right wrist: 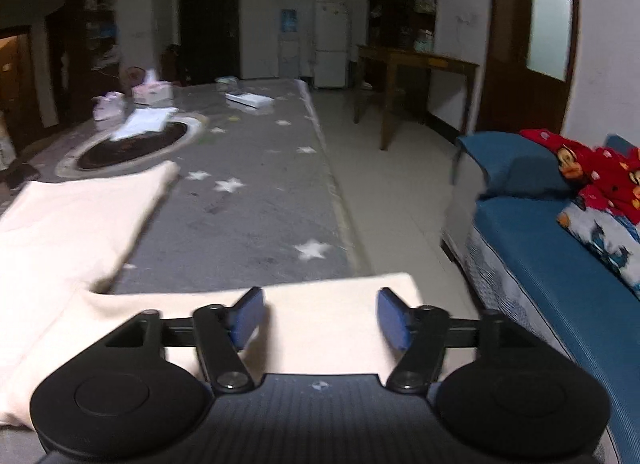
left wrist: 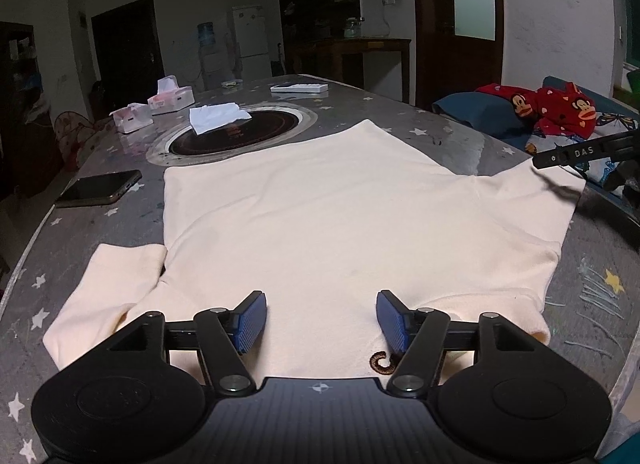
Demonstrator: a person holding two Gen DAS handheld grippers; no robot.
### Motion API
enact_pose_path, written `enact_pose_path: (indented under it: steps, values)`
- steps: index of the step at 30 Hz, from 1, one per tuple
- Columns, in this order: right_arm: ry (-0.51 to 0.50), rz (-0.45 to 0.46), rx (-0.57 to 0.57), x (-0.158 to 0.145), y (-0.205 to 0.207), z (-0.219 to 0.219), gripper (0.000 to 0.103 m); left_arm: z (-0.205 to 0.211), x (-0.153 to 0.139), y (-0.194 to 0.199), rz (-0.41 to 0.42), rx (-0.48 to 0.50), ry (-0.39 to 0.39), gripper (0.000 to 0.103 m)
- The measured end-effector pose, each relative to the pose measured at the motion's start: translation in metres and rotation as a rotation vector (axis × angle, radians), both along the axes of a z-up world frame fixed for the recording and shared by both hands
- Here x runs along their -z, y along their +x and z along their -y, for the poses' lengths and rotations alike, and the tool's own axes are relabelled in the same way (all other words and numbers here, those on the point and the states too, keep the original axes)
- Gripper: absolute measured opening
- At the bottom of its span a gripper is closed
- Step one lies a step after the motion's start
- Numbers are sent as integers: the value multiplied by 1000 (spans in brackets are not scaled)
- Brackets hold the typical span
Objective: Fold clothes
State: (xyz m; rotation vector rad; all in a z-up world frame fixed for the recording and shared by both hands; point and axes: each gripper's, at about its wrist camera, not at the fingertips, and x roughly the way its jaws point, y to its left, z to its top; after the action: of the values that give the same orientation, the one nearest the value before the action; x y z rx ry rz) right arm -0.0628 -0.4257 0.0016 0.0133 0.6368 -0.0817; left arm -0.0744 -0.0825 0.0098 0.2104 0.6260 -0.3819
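A cream long-sleeved top (left wrist: 320, 216) lies spread flat on the grey star-patterned table (left wrist: 460, 132), both sleeves out to the sides. My left gripper (left wrist: 321, 320) is open just above its near edge, by a small brown embroidered mark (left wrist: 382, 363). My right gripper (right wrist: 320, 318) is open above the right sleeve's end (right wrist: 340, 316), which reaches the table's right edge. Part of the right gripper (left wrist: 576, 152) shows at the far right in the left wrist view. The top's body (right wrist: 72, 216) shows at left in the right wrist view.
A round dark hob inset (left wrist: 236, 132) with a white tissue (left wrist: 218, 116) sits beyond the top. A phone (left wrist: 100, 188) lies at left. Pink tissue boxes (left wrist: 170, 98) and a white remote (left wrist: 298, 88) lie farther back. A blue bed (right wrist: 560, 256) with red clothes (right wrist: 600, 172) stands to the right.
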Motion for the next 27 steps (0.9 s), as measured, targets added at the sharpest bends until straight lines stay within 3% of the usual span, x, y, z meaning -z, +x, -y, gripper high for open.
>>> enact_pose_path:
  steps: [2, 6, 8, 13, 18, 24, 27]
  values:
    - [3, 13, -46, -4, -2, -13, 83, -3, -4, 1, 7, -8, -6, 65]
    - [28, 16, -162, -7, 0, -46, 87, -13, -17, 6, 50, -49, -21, 65]
    - [32, 17, -205, -6, 3, -59, 97, -21, -23, 14, 67, -90, -25, 65]
    - [33, 5, -226, 3, 13, -75, 103, -49, -30, 48, 61, -244, -36, 63]
    - [40, -32, -210, 9, 21, -76, 103, -72, -18, 83, -30, -338, -44, 55]
    - [47, -56, -205, 14, 23, -75, 103, -82, -5, 92, -61, -341, -56, 49]
    - [45, -61, -204, 15, 22, -75, 103, -82, -4, 89, -50, -321, -70, 32]
